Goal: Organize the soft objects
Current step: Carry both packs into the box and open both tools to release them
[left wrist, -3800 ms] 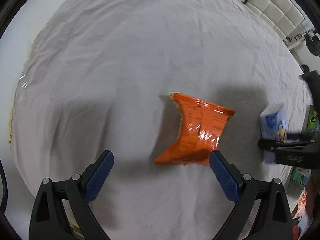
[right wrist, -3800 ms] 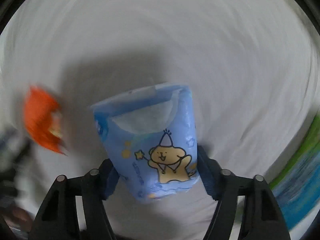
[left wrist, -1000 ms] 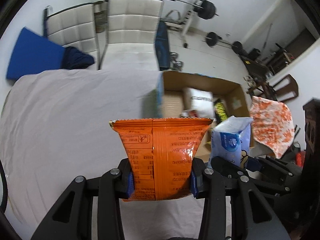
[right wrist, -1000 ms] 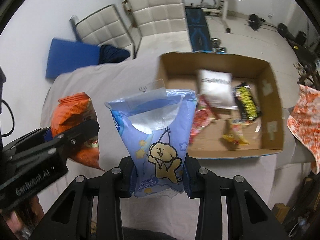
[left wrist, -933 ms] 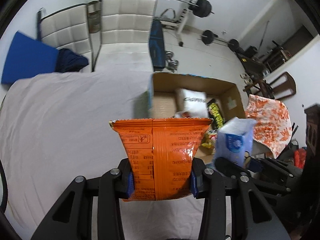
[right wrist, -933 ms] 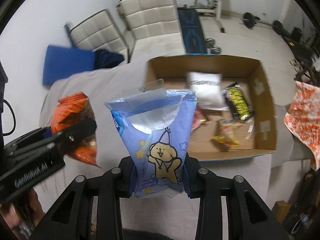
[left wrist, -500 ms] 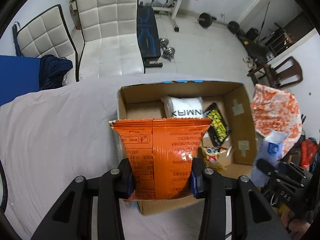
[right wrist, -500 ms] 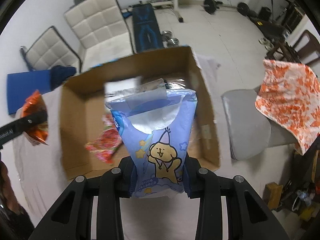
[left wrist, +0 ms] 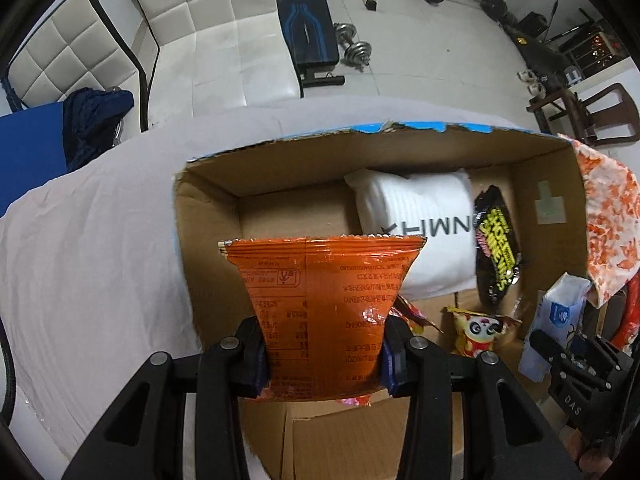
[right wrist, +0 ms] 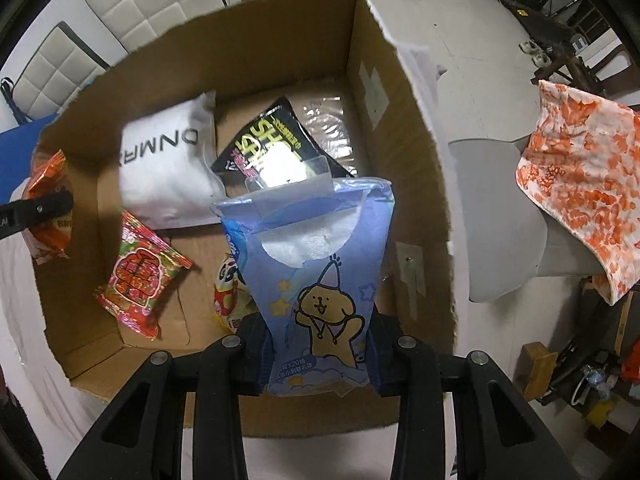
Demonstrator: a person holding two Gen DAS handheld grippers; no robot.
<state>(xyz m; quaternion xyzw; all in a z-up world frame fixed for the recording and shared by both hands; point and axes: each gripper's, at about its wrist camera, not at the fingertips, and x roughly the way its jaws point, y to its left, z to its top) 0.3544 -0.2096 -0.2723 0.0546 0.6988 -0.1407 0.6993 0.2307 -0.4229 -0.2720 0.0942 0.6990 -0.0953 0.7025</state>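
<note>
Left hand-held gripper [left wrist: 322, 364]: clamped on crinkly orange foil snack bag [left wrist: 320, 304], above open brown cardboard box [left wrist: 208, 216] | right hand-held gripper [right wrist: 318, 354]: clamped on blue bear-print tissue pack [right wrist: 316, 272], over same box | inside: white pillow-like pack [right wrist: 164, 168], black-yellow snack bag [right wrist: 272, 140], red candy packet [right wrist: 138, 276].

White quilted chairs [left wrist: 208, 36], a blue weight bench [left wrist: 306, 16], dumbbells [left wrist: 352, 46], an orange-patterned cloth [right wrist: 580, 184].
</note>
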